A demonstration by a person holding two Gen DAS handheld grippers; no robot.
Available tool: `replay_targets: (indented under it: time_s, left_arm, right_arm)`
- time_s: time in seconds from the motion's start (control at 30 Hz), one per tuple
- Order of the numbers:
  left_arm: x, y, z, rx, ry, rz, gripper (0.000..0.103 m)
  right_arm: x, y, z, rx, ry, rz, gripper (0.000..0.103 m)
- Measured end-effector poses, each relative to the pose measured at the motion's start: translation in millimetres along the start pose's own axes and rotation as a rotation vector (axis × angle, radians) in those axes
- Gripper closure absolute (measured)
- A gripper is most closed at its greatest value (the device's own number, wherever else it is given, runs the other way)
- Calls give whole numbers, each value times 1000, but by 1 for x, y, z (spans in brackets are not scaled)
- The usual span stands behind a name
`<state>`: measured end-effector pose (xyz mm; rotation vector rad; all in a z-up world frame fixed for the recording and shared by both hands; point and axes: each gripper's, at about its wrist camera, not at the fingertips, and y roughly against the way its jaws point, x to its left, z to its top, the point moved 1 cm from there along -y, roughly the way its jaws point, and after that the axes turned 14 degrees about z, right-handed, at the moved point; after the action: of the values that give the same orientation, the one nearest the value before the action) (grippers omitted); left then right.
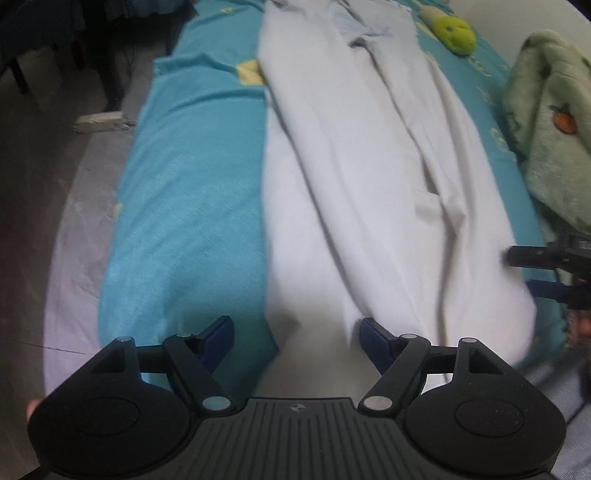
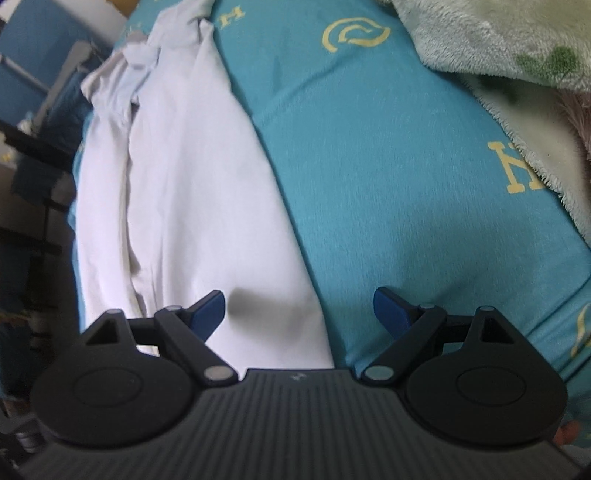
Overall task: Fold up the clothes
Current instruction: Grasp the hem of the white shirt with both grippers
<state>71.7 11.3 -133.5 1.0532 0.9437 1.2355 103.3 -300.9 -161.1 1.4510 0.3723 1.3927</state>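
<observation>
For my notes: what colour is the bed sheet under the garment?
Teal bed sheet with yellow prints, clearest in the right wrist view.

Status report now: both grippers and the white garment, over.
Left gripper open, empty. Right gripper open, empty. Long white cloth garment flat on teal bedsheet.

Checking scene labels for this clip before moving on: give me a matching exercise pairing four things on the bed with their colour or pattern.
Things:
1. garment laid lengthwise on the bed
2. bed sheet
3. fleece blanket
4. plush toy at the far end of the bed

Descriptions:
A. yellow-green
B. teal with yellow printed letters and symbols
C. white
D. pale green with an orange fruit motif

Pairs: 1-C, 2-B, 3-D, 4-A
</observation>
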Motion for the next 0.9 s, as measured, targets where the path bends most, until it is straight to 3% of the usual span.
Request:
replay_targets:
  time_s: [0.07,0.13,0.27,0.33,0.4,0.43,0.5,0.53,0.57,0.9]
  left_arm:
    - [-8,2,-5,14,-46,-35,31]
    - [-16,4,-10,27,-91,-69,41]
    - [-21,6,-13,31,-123,-70,55]
    - [-22,8,-14,34,-130,-75,71]
    - [-23,7,-13,32,-141,-57,88]
    - [-24,7,-13,31,-140,-35,93]
    - [-27,13,-13,6,-152,-29,99]
    - [-26,18,-12,-17,-143,-38,99]
    - [-25,23,-10,-41,-134,-47,99]
    - [17,127,12,-314,178,-308,100]
  right_arm:
    - [8,-6,-4,47,46,-32,12]
    - [18,-12,-9,110,114,-57,12]
    - [33,-18,-26,220,210,-49,12]
    - [42,-20,-39,284,279,-41,12]
    - [50,-21,-50,318,339,-58,22]
    - [52,-20,-54,321,360,-73,32]
    - [54,-17,-59,311,389,-103,48]
    - [56,-14,-60,304,391,-96,73]
    - [57,-9,-60,293,388,-78,90]
    - [65,90,-37,2,294,183,94]
